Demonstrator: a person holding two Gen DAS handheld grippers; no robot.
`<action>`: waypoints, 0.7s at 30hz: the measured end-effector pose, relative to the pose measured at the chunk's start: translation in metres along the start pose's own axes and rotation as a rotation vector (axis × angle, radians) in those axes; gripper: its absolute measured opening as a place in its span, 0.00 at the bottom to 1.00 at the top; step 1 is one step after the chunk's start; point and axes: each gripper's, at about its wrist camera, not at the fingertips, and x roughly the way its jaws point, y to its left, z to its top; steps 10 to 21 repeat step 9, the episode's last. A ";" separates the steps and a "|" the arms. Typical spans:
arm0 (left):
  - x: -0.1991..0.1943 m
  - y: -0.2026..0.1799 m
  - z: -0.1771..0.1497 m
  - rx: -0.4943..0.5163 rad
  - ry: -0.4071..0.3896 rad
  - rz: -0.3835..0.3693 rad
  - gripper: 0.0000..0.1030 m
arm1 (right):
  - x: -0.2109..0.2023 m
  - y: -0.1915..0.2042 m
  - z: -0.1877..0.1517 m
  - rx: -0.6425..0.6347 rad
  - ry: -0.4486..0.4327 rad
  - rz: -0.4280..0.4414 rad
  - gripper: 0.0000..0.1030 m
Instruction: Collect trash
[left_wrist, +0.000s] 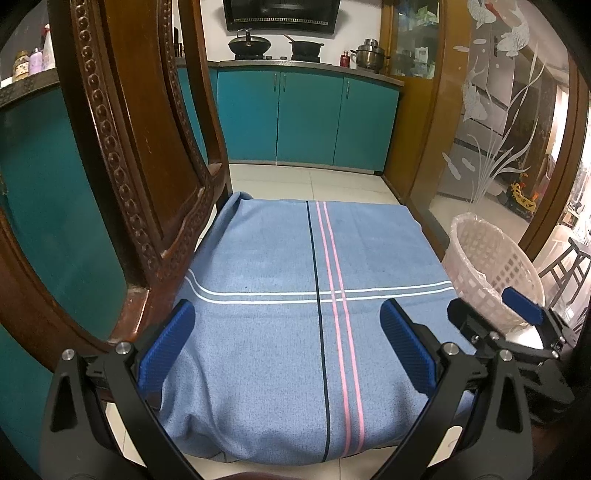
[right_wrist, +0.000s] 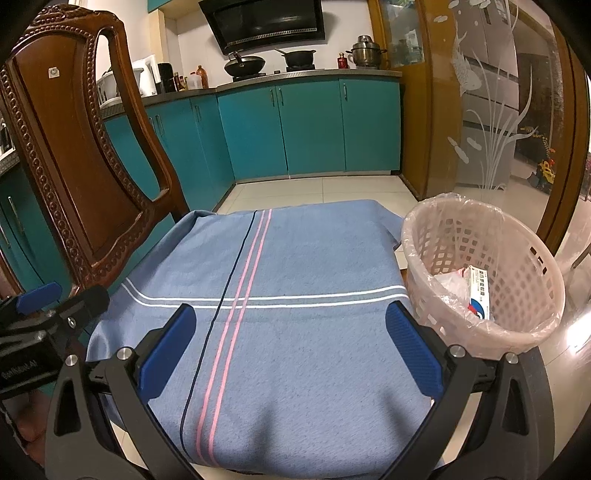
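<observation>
Both of your grippers hover over the blue cloth (left_wrist: 277, 332) with nothing between their fingers. Your left gripper (left_wrist: 288, 339) has its 2 blue-padded fingers (left_wrist: 166, 350) spread wide, released, above the near half of the cloth. Your right gripper (right_wrist: 291, 343) is likewise spread wide and grasping nothing, with its right finger (right_wrist: 413, 350) just beside the basket (right_wrist: 443, 229).

In the left wrist view you can see your right gripper at the right edge, in front of the basket's near rim. In the right wrist view your left gripper shows at the left edge, low beside the chair (right_wrist: 70, 147).

The cloth is spread flat, with 1 dark line and 2 pink stripes running away from you, crossed by 2 white lines. Its surface is bare of loose items. A carved wooden chair stands at the cloth's left side, its back upright.

The trash sits in the pink lattice basket, lined with a clear plastic bag, standing on the floor just to the right of the cloth. Inside it you can see a white box with blue and red print (right_wrist: 480, 291) leaning against the far wall, with crumpled clear plastic (right_wrist: 452, 282) beside it.

Teal cabinets (right_wrist: 306, 125) line the back wall, with 2 dark pans and a steel pot (right_wrist: 365, 51) on the counter.
</observation>
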 end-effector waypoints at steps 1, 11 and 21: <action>-0.001 0.001 0.000 -0.002 -0.002 -0.006 0.97 | 0.001 0.001 -0.002 -0.002 0.003 -0.005 0.97; -0.011 0.012 0.005 -0.055 -0.016 -0.004 0.97 | 0.000 0.018 -0.048 0.032 0.064 -0.021 0.97; -0.011 0.012 0.005 -0.055 -0.016 -0.004 0.97 | 0.000 0.018 -0.048 0.032 0.064 -0.021 0.97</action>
